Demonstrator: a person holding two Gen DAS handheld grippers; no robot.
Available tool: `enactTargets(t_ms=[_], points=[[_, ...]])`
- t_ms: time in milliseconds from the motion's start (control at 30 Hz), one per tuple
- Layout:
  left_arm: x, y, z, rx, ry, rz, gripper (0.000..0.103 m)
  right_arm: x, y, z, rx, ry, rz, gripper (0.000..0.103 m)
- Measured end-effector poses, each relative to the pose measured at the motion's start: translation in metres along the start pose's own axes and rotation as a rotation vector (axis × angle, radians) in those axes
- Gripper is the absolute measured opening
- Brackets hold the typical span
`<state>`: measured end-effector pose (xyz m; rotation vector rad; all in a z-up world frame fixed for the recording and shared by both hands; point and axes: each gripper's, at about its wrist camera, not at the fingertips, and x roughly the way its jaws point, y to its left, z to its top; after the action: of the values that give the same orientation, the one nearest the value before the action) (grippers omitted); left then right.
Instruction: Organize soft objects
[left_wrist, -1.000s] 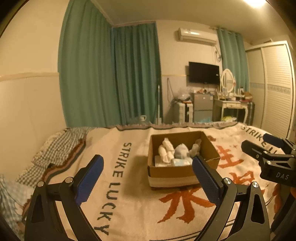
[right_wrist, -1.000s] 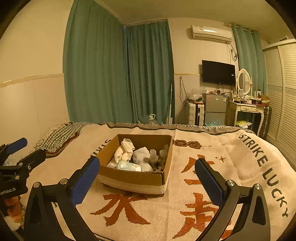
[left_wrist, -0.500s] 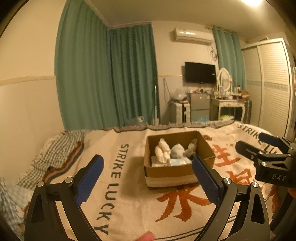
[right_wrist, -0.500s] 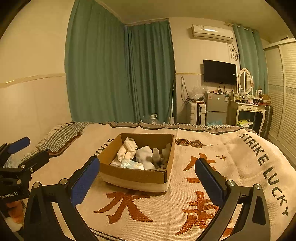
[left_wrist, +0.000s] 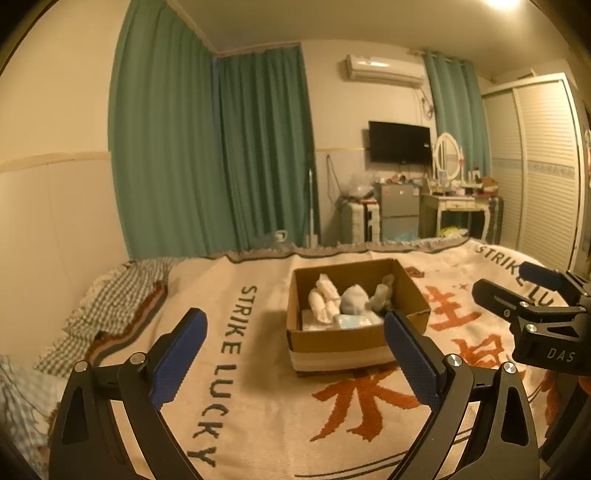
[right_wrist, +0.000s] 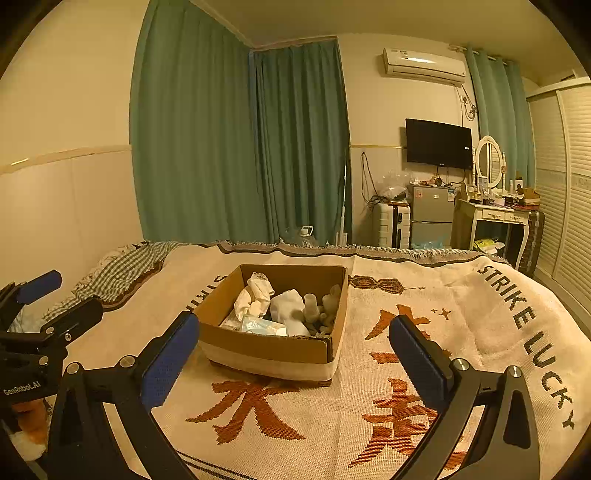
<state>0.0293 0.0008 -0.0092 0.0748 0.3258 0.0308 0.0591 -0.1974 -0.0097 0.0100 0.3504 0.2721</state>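
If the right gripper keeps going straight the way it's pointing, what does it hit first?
Most likely the cardboard box. The right gripper is open and empty, and the box's near wall lies between its fingers, a little left of centre. Only blanket shows before it. Depth is hard to judge through the fisheye.

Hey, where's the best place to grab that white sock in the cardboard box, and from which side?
Take the white sock by its raised upper bulge, coming straight down from above. The cardboard box walls block any sideways approach, and other soft items crowd both its sides, so probably only the top is free for the open right gripper.
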Motion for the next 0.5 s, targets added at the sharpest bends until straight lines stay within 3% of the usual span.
enactTargets(t_ms=[500], points=[[0.0038, -0.0007, -0.0042, 0.013, 0.006, 0.003, 0.098, -0.0014, 0.0007, 0.0003, 0.0, 0.0, -0.002, 0.103]])
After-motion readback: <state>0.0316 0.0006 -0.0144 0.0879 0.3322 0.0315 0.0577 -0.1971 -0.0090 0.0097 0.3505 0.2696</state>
